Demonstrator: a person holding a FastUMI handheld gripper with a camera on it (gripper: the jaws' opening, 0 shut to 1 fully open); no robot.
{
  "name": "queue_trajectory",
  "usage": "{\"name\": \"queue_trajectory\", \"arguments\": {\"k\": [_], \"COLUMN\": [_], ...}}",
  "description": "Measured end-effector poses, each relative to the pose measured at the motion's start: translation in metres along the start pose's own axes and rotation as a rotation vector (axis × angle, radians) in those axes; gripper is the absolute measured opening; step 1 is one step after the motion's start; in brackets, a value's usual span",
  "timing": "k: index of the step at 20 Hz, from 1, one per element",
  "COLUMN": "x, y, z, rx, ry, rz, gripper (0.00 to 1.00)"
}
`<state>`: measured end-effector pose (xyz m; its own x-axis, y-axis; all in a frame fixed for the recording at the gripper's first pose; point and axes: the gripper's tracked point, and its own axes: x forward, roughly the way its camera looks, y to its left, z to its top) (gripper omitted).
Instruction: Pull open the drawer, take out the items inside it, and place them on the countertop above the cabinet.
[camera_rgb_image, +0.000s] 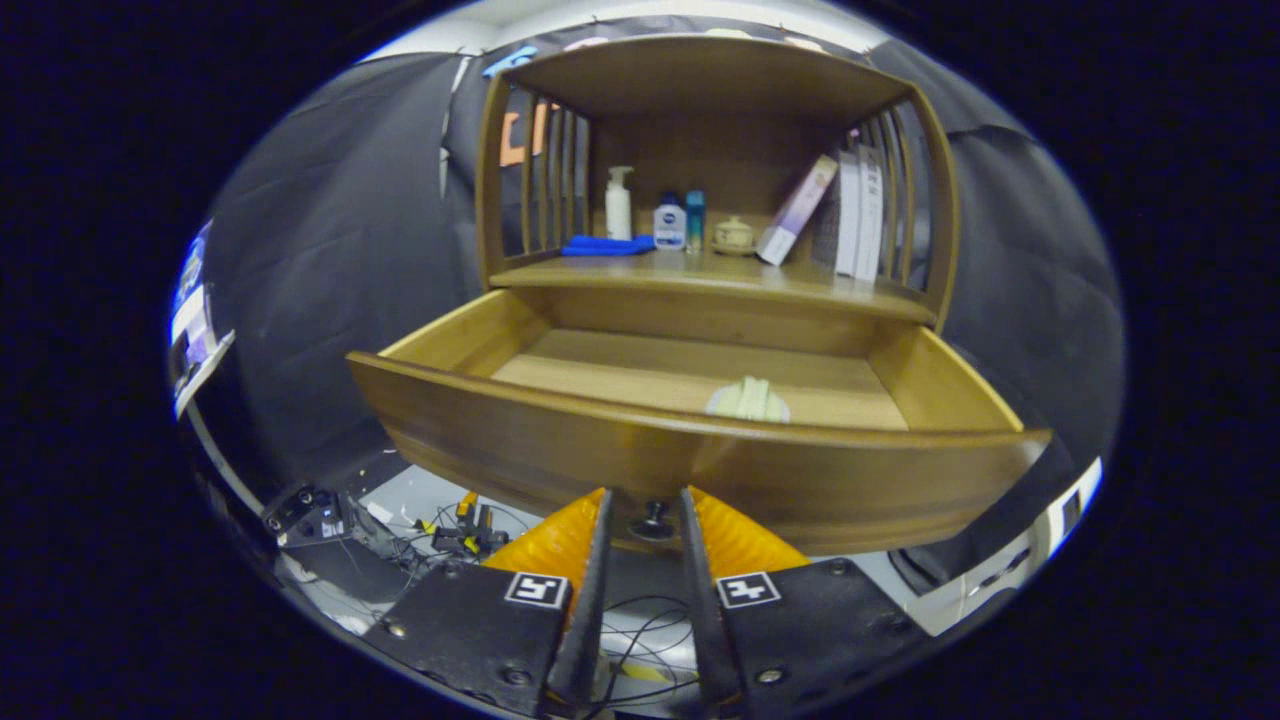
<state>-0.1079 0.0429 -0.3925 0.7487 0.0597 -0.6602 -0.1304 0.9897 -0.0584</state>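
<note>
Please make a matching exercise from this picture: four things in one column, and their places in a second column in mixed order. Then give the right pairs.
Things:
1. drawer knob
2. pale folded item
3. blue cloth
4. leaning box

Places:
A. on the countertop, left of the bottles
B. between the fingers of the gripper
C. on the countertop, against the upright white boxes
D. inside the open drawer, near its front wall

Pairs: 1-B, 2-D, 3-A, 4-C

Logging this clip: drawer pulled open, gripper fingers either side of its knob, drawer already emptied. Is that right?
Not emptied. The gripper view shows a pale item lying in the drawer near its front wall. The rest holds: drawer open, gripper fingers flanking the knob.
</note>
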Motion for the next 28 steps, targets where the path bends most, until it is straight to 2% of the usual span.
{"name": "queue_trajectory", "arguments": {"k": [3, 5, 7, 13, 20, 21, 28], "x": [-0.009, -0.006, 0.003, 0.045, 0.095, 0.099, 0.126], "y": [0.001, 0.003, -0.009, -0.063, -0.083, -0.082, -0.093], "z": [0.040, 0.057, 0.070, 0.078, 0.051, 0.048, 0.025], "rx": [-0.053, -0.029, -0.006, 0.034, 0.175, 0.193, 0.195], "ry": [-0.057, -0.063, -0.051, 0.066, 0.306, 0.329, 0.467], "rz": [0.016, 0.041, 0.031, -0.072, -0.071, -0.065, -0.102], "gripper": [0.57, 0.70, 0.83, 0.83, 0.82, 0.78, 0.73]}}
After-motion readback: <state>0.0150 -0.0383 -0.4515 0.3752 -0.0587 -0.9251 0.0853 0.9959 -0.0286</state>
